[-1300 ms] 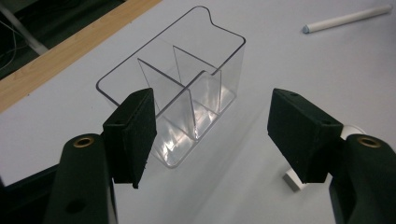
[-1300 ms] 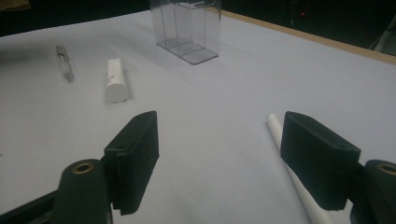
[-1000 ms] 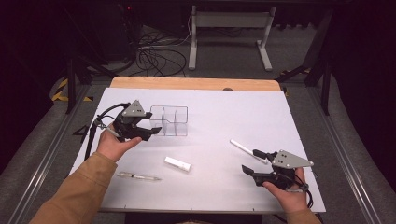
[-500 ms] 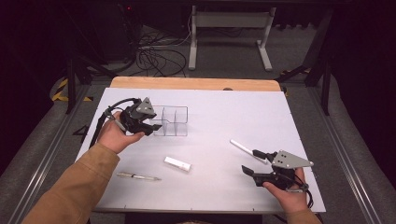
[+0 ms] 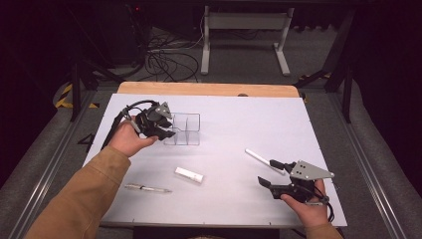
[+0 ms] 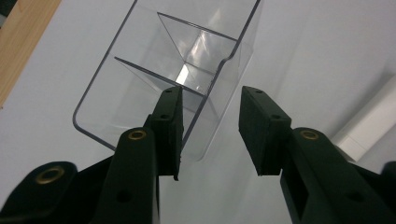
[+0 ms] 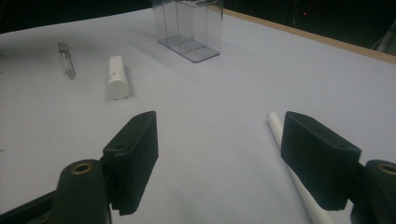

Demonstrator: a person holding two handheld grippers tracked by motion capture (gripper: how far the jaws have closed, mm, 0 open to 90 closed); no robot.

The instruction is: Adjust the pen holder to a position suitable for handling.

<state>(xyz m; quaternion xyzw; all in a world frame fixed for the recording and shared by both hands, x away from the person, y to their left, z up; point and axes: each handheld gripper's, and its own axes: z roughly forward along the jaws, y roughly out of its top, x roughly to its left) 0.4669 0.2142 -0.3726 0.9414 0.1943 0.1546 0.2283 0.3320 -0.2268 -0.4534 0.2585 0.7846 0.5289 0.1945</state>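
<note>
**Left gripper at the clear organizer**

The left gripper (image 6: 209,133) has its jaws apart around one wall of the clear organizer (image 5: 183,129), which stands on the table (image 5: 239,119). The right gripper (image 7: 218,161) is wide apart beside a white stick (image 5: 259,159).

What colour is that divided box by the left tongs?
Colourless, see-through plastic: the divided box shows the white table through its walls, clearest in the left gripper view.
</note>
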